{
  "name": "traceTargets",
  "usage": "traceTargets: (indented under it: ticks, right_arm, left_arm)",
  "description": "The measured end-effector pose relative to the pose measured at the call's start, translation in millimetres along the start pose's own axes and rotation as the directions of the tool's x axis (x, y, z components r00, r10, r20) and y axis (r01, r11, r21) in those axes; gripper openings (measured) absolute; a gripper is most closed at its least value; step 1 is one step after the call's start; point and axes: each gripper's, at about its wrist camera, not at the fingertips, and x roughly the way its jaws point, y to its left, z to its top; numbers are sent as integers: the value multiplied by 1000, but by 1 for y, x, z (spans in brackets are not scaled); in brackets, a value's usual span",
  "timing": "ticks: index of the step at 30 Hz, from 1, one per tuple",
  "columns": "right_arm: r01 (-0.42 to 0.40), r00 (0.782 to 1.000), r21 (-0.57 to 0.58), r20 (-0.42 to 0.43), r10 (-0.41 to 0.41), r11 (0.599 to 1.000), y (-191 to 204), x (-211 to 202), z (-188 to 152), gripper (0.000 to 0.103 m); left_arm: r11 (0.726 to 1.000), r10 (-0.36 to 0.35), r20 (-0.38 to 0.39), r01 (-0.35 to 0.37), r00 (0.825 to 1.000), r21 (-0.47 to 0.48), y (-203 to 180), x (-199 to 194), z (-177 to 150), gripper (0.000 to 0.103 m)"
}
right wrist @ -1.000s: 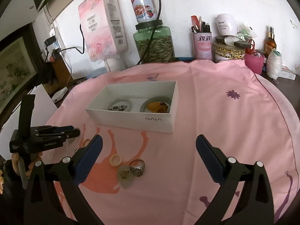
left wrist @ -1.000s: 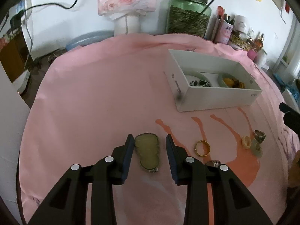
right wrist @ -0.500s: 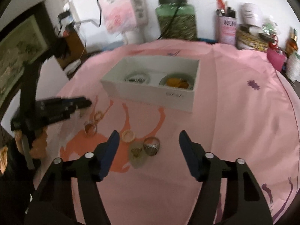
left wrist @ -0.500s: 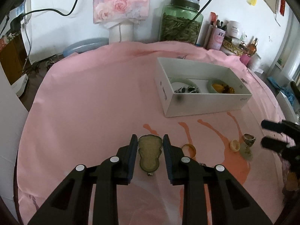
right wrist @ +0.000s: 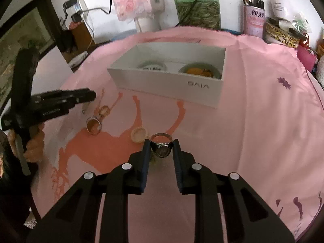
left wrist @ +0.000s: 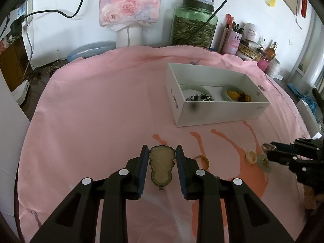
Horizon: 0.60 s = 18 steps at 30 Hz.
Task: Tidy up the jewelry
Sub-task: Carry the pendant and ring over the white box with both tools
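My left gripper is shut on a gourd-shaped green pendant, its pads against both sides. My right gripper is shut on a silver ring with a dark stone, just above the pink cloth. A gold ring lies right of the pendant. A cream ring and a pale green pendant lie by the right gripper. A larger silver ring lies further left. The white box holds a jade bangle with dark beads and another bangle with amber pieces.
The round table has a pink cloth. At its back stand a green glass jar, a tissue pack, a pink pen cup and cosmetics. A white panel stands at the left edge.
My left gripper has closed on the gourd pendant. My right gripper has moved down over the silver ring and closed from wide open onto it.
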Motion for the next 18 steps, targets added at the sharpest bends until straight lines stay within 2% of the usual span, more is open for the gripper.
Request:
traceTargets:
  ticks: [6,11,18]
  right_arm:
    - [12,999,36,42,-13,999,-7,-10,5,21]
    - [36,999,39,15,-37,999,-9,-1,5,21]
    - [55,998,43,-14,-54,998,-11,9,2,21]
  left_arm:
    - [1000,-26,10,26,1000,6,-5,-5,0,28]
    - [999,-22,4,22,1000,30,-10,-3,-2,28]
    - [999,7,-50,-4,999,50,-13,12,-5,28]
